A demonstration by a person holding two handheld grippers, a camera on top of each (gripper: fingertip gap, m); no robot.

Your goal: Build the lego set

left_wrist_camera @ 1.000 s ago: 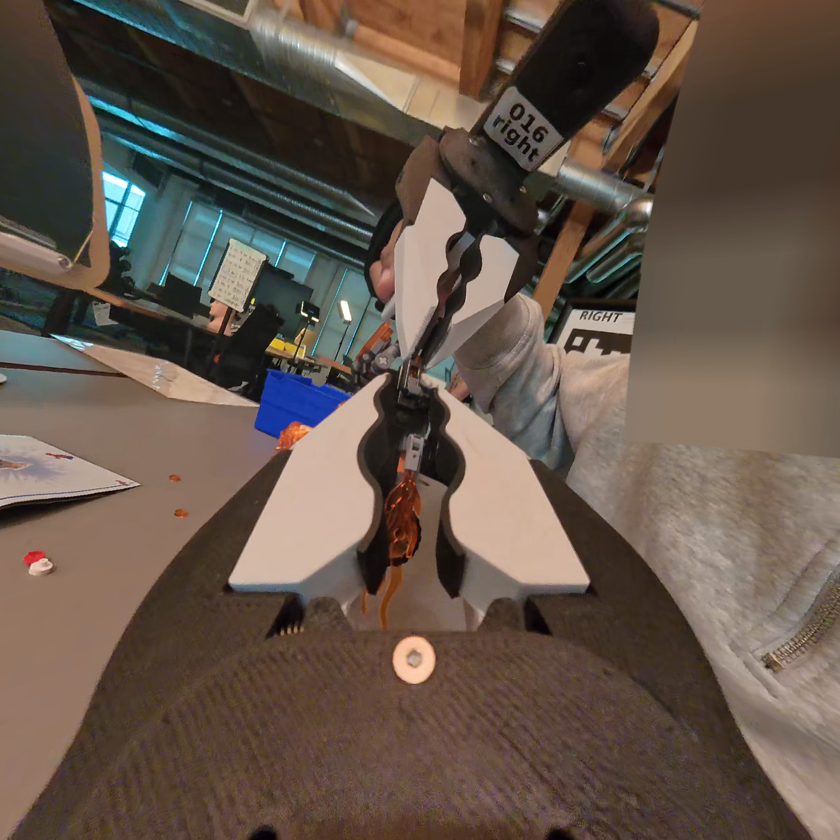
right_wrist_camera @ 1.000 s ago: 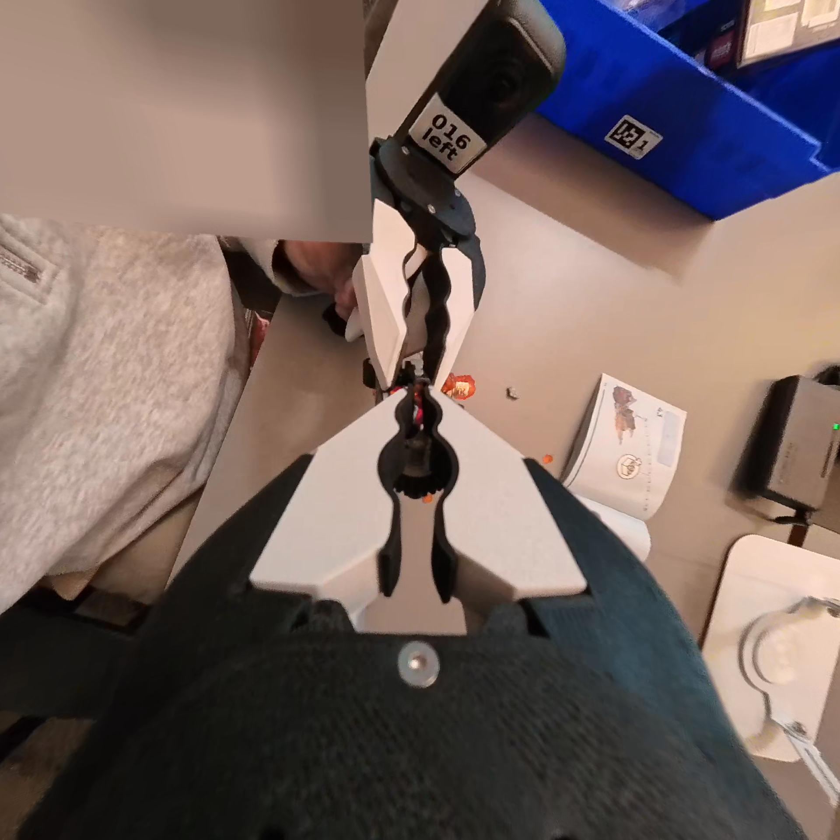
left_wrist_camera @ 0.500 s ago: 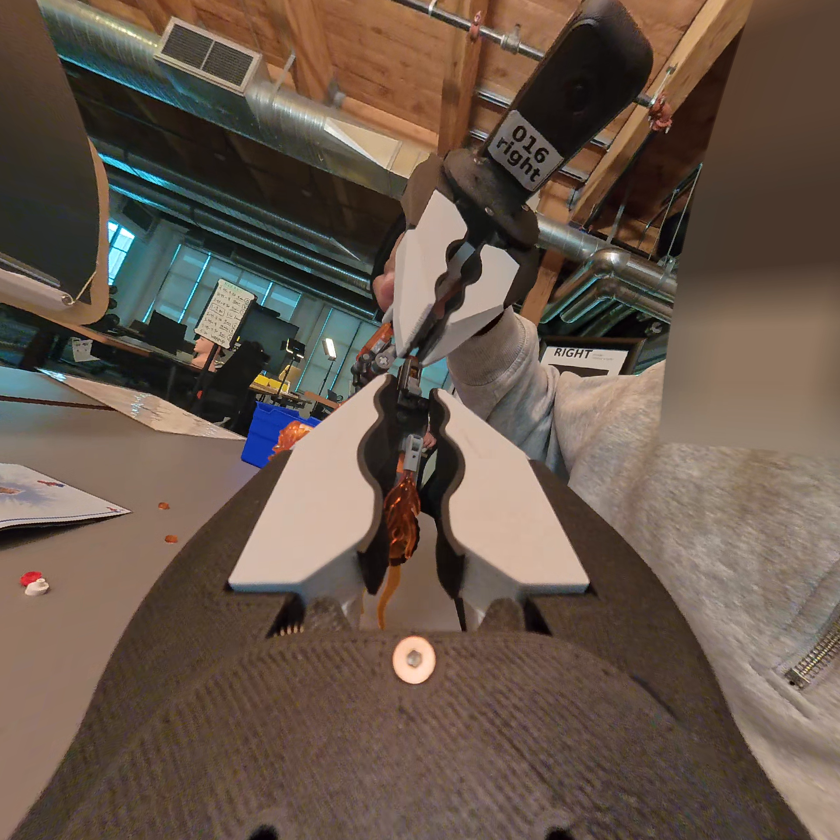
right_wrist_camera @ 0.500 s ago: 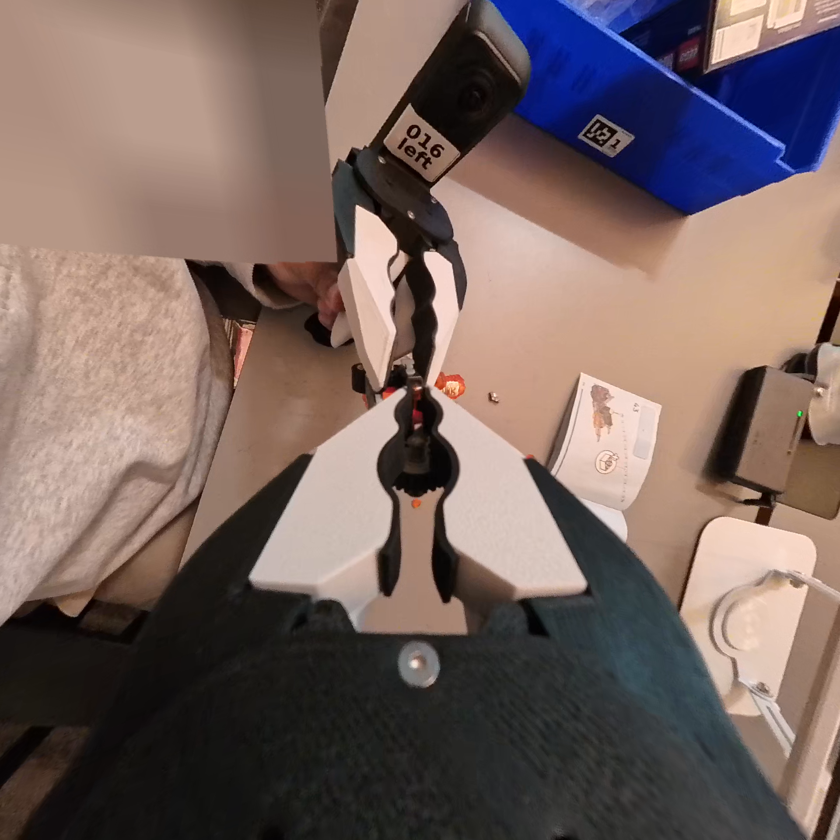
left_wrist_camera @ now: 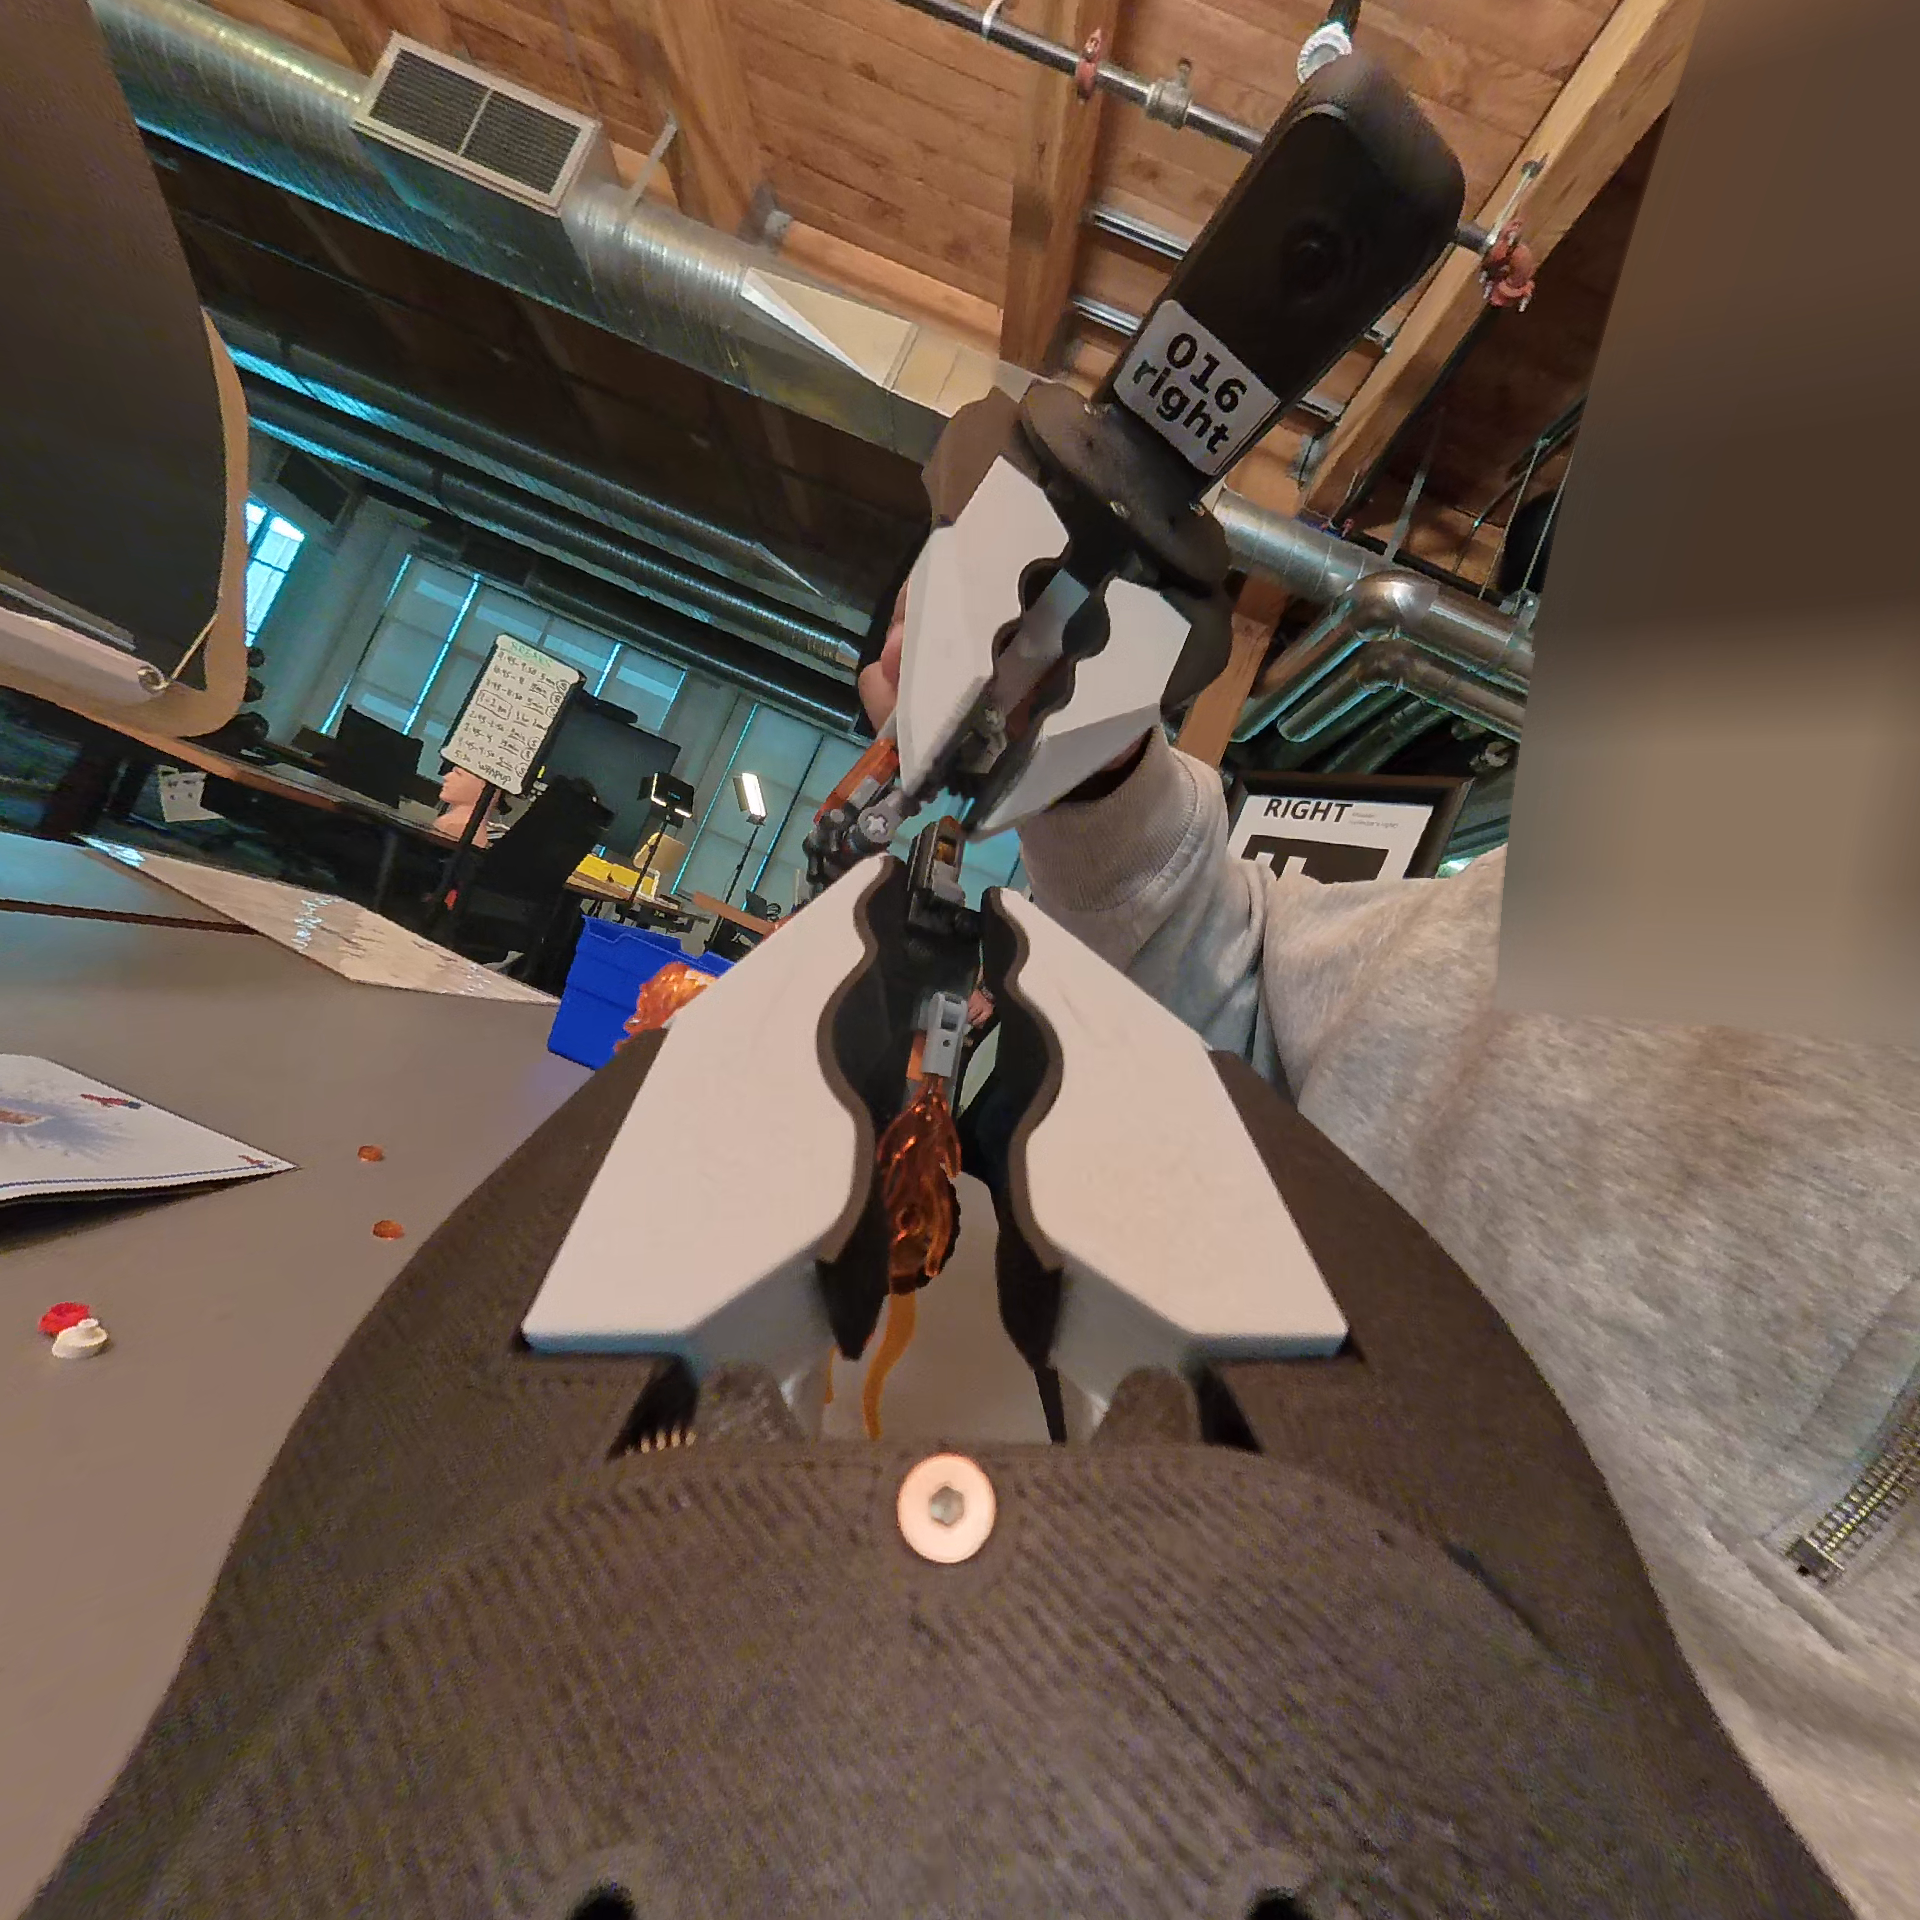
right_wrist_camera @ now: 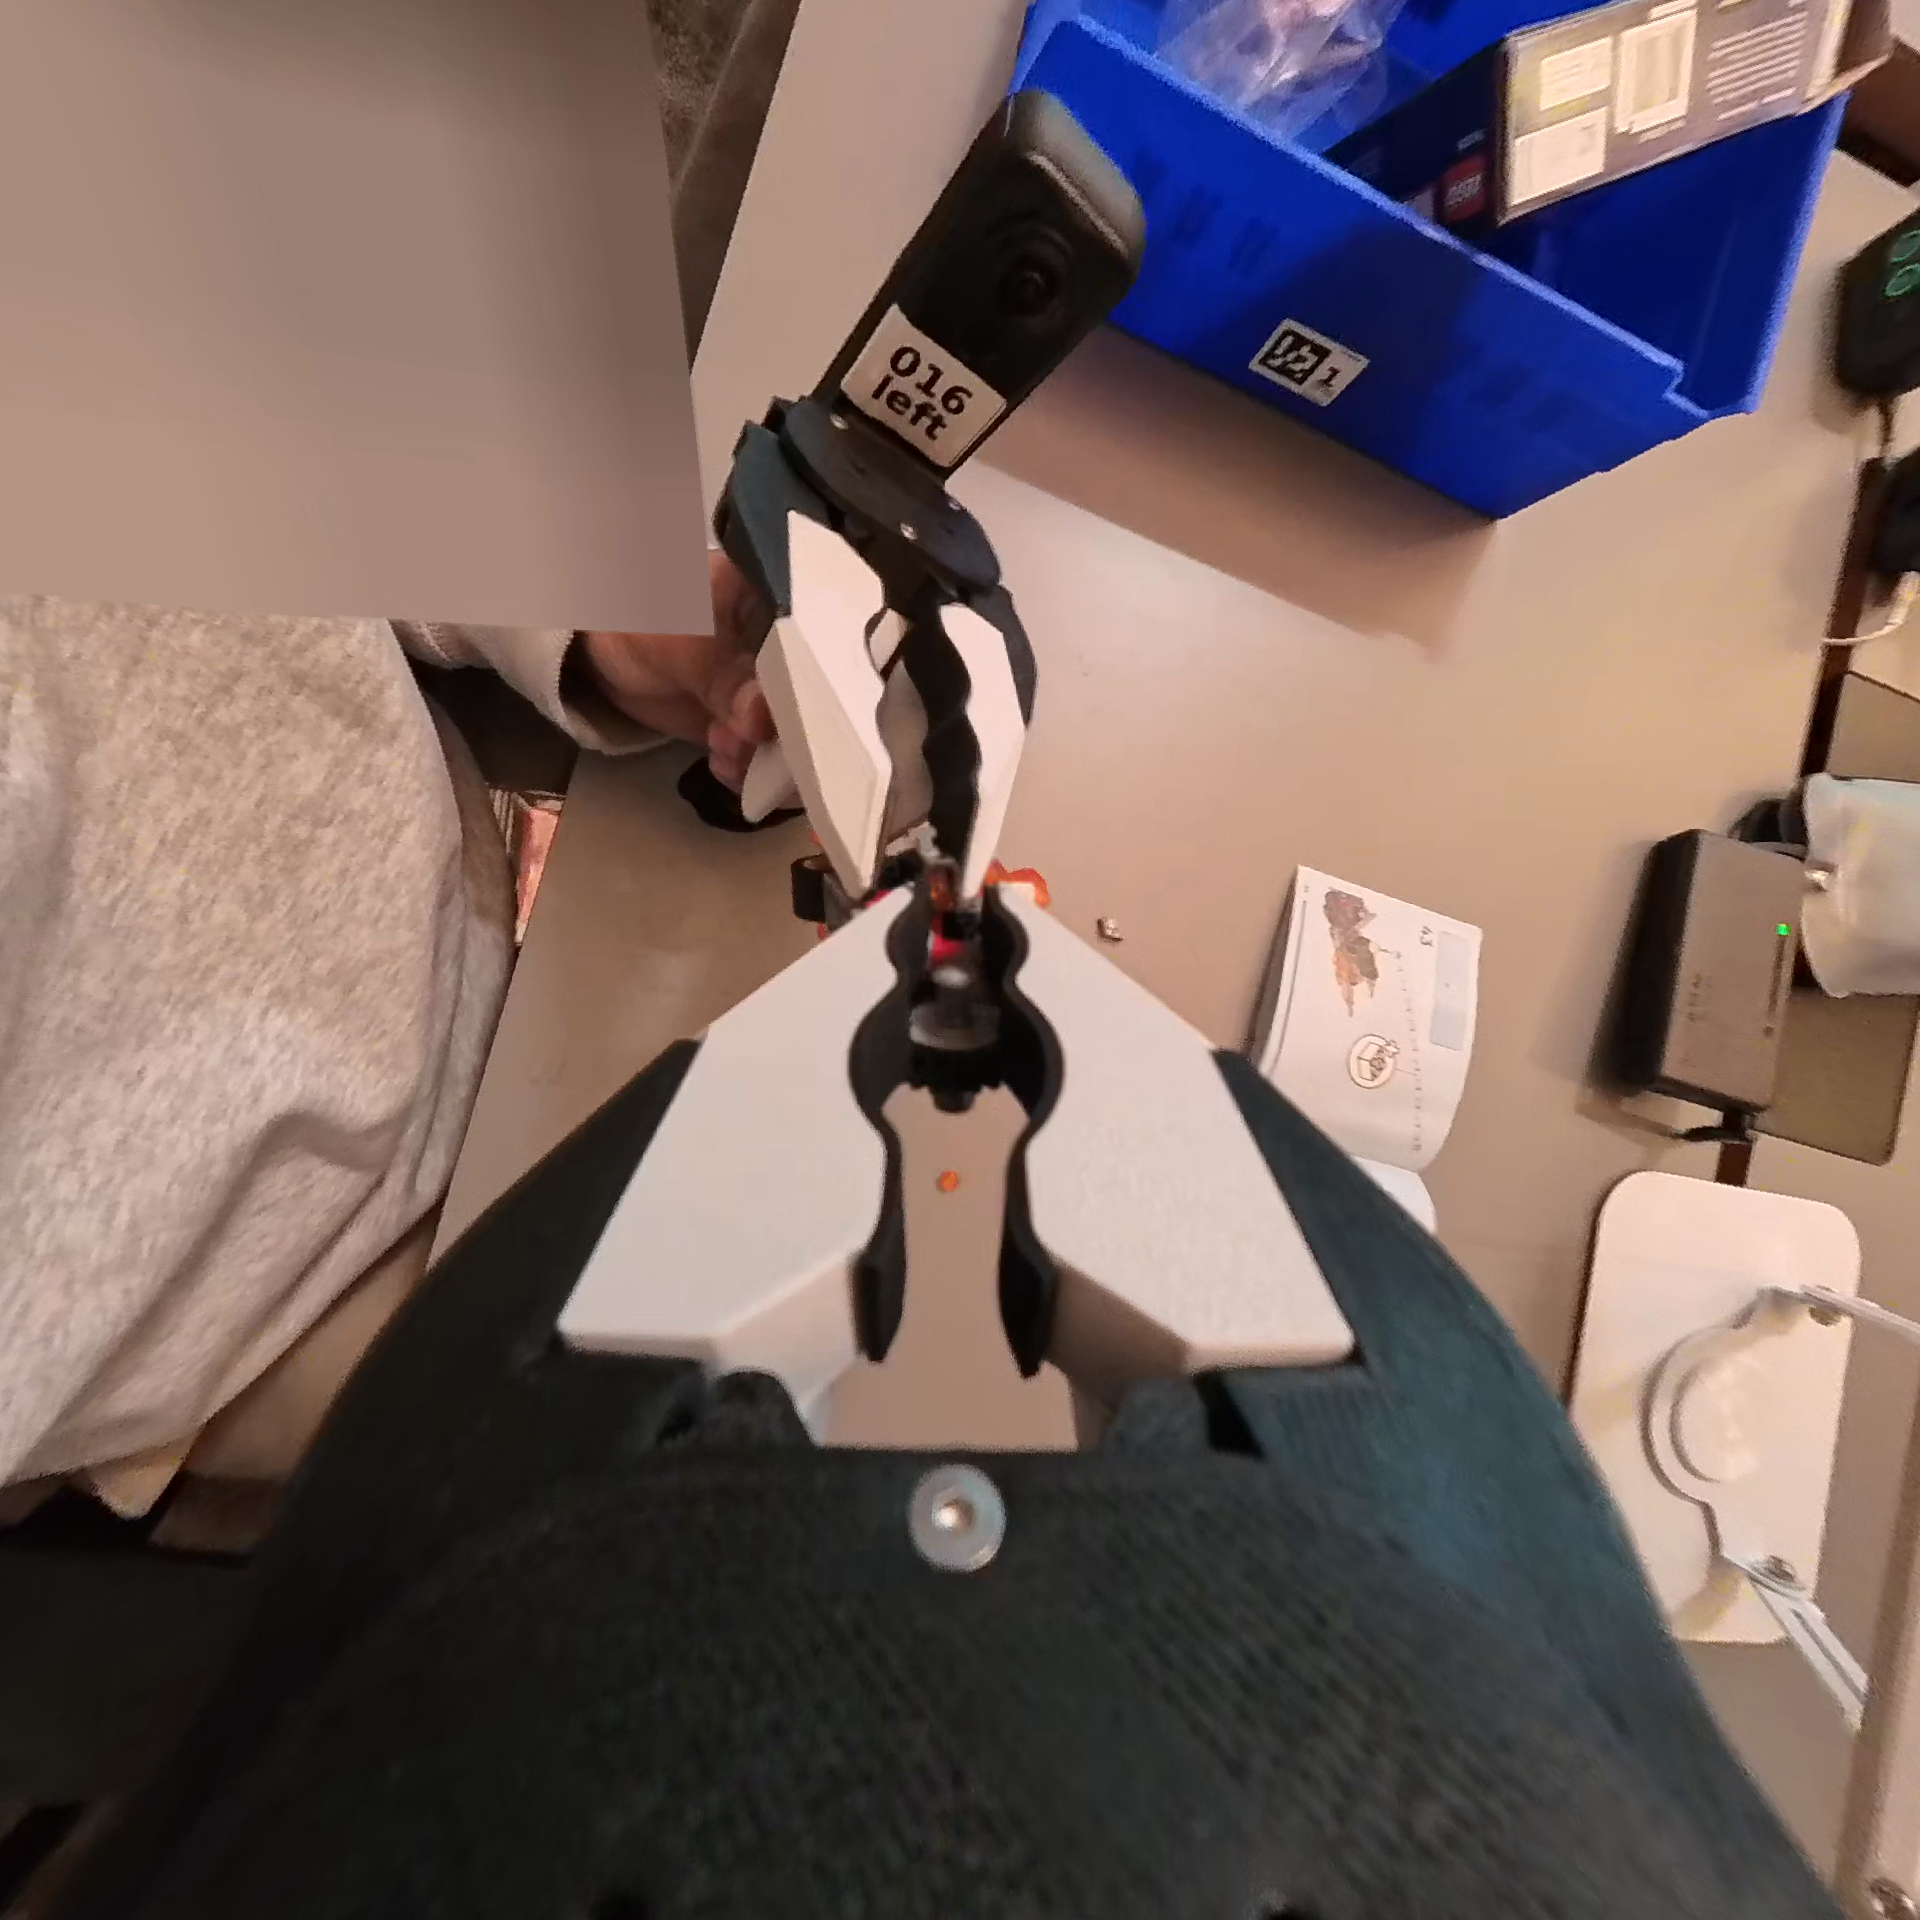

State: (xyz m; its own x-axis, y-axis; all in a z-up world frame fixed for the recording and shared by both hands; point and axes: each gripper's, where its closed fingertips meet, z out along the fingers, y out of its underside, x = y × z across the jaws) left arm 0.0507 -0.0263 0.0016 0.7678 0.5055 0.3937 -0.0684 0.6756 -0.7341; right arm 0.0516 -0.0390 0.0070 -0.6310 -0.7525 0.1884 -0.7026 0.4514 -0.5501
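- We see the lego assembly [left_wrist_camera: 940,1023] pinched between the tips of our left claw [left_wrist_camera: 935,883], held up above the counter [left_wrist_camera: 260,1039].
- It is dark grey with translucent orange flame pieces [left_wrist_camera: 914,1195].
- Our right claw [right_wrist_camera: 951,914] meets it tip to tip, clamped on its other end.

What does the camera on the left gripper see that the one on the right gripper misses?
Only the left wrist view shows the wooden ceiling, a metal duct and the orange flame piece inside the left gripper.

Only the right wrist view shows the blue bin's contents, a black box and a white mount on the table.

Both show the two grippers shut, tips meeting on the lego model, plus the instruction booklet and grey sleeve.
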